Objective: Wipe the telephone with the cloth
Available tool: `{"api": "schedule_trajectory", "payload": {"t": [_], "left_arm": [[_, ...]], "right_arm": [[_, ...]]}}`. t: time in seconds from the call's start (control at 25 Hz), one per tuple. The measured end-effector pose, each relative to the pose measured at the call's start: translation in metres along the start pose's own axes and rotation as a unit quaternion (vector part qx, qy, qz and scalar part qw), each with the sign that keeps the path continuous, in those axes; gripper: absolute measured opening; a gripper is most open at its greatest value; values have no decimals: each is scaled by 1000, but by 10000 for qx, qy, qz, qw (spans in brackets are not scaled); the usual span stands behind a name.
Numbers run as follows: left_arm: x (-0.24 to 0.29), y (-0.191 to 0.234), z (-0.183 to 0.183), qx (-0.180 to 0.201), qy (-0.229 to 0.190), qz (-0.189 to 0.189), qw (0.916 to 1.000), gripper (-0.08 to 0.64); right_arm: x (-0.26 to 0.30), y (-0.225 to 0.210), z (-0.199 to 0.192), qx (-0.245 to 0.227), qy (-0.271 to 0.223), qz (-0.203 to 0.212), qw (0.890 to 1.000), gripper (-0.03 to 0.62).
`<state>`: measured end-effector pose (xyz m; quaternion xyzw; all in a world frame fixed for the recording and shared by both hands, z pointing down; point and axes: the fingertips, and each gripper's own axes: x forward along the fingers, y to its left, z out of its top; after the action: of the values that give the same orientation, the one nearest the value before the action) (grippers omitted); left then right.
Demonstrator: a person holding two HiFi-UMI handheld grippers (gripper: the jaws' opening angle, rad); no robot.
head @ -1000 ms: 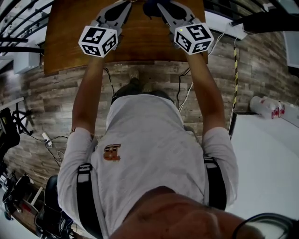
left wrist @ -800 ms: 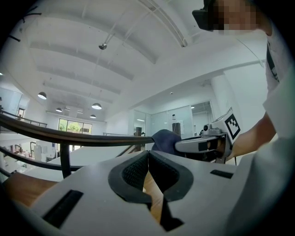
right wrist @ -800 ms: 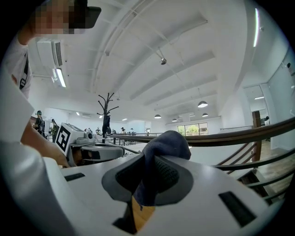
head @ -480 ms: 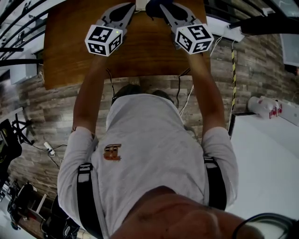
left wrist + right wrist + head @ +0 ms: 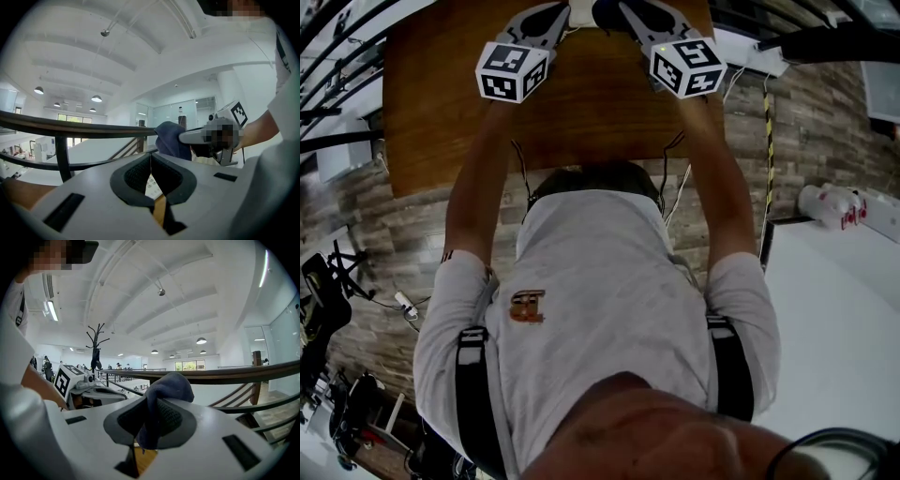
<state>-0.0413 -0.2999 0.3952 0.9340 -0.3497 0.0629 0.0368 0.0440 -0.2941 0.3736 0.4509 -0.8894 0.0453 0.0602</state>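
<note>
Telephone: only a sliver shows, a white body with small keys [image 5: 153,186], seen low through the gap under the left tool's pads. It sits at the far part of the tabletop, between the two tools.
Cloth: a dark blue soft cloth [image 5: 164,390], bunched and draped over the right tool's tips, just beside the telephone. No view shows whether it touches it.
Right tool [image 5: 152,416]: clamped tight on a fold of the cloth.
Left tool [image 5: 151,161]: pads pressed together at the tips, with nothing between them.
Step in hand: my reading is that the cloth is held up at the telephone. This fits either a moment before a stroke or one after the wiping is over.
Next move: any stroke would call for the cloth laid flat on the casing with light pressure, as a light telephone may slide.
Edges: the brown wooden tabletop [image 5: 581,103] ends just before the person's body. A dark handrail [image 5: 70,129] runs beyond the tools.
Open room: bare wood lies to either side of the tools, more on the left.
</note>
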Motion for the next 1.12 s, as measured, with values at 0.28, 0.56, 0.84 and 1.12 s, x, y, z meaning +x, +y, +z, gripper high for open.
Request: {"api": "schedule_trajectory", "payload": {"t": [0.28,0.56,0.84,1.12], "left_arm": [[44,19,-15,0,379,249,9990,20],[92,45,-37,-16,877,463,9951,20],[124,70,-63,-79,1339,575,9893,20],[147,96,-85,-259,1729,691,9822,21]], "right_arm": [[24,-41,-6,80,185,109,9997,72],[65,-84,-13,131,475,235,9985,72],[110,-109,-23,71,816,428,9957,72],[155,-128,-48,351,1213,630,9900,72]]}}
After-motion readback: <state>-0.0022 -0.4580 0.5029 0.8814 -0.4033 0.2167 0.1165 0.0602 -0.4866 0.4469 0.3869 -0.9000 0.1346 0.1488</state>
